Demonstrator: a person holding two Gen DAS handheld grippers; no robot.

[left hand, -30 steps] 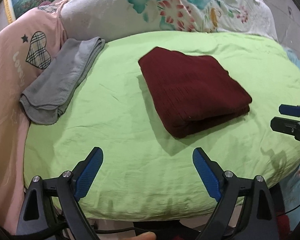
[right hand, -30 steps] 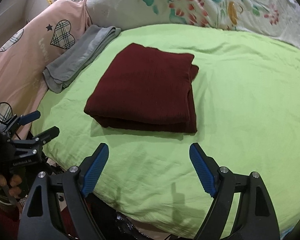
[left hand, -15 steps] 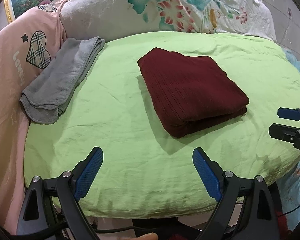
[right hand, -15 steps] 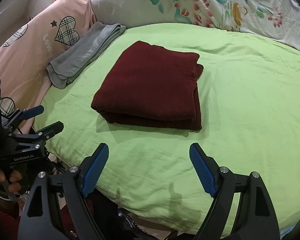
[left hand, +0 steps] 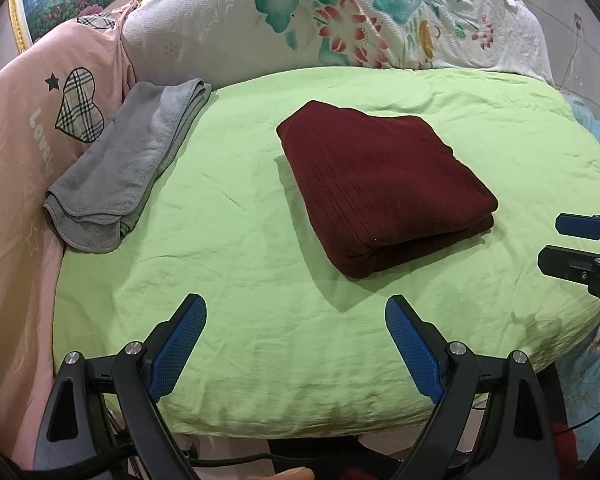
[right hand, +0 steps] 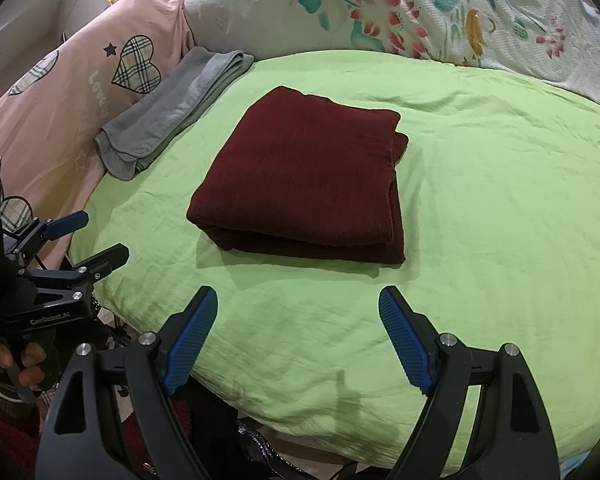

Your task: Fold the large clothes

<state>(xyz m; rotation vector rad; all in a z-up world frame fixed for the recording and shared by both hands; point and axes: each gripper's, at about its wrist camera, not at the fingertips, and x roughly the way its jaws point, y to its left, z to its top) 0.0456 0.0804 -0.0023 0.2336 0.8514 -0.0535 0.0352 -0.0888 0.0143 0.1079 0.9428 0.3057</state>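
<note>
A dark red garment [left hand: 384, 188] lies folded into a thick rectangle on the light green sheet [left hand: 240, 264]; it also shows in the right wrist view [right hand: 304, 180]. My left gripper [left hand: 296, 324] is open and empty, held over the near edge of the sheet, apart from the garment. My right gripper [right hand: 298, 316] is open and empty, also near the front edge. Each gripper shows at the side of the other's view: the right gripper [left hand: 556, 244] and the left gripper [right hand: 104, 236].
A folded grey towel [left hand: 124, 168] lies at the left edge of the sheet, against a pink cover with plaid hearts [left hand: 40, 128]. A white floral quilt [left hand: 340, 20] is heaped along the back. The bed edge drops off near both grippers.
Both grippers have drawn back slightly from the folded garment and stayed open. The garment has not moved.
</note>
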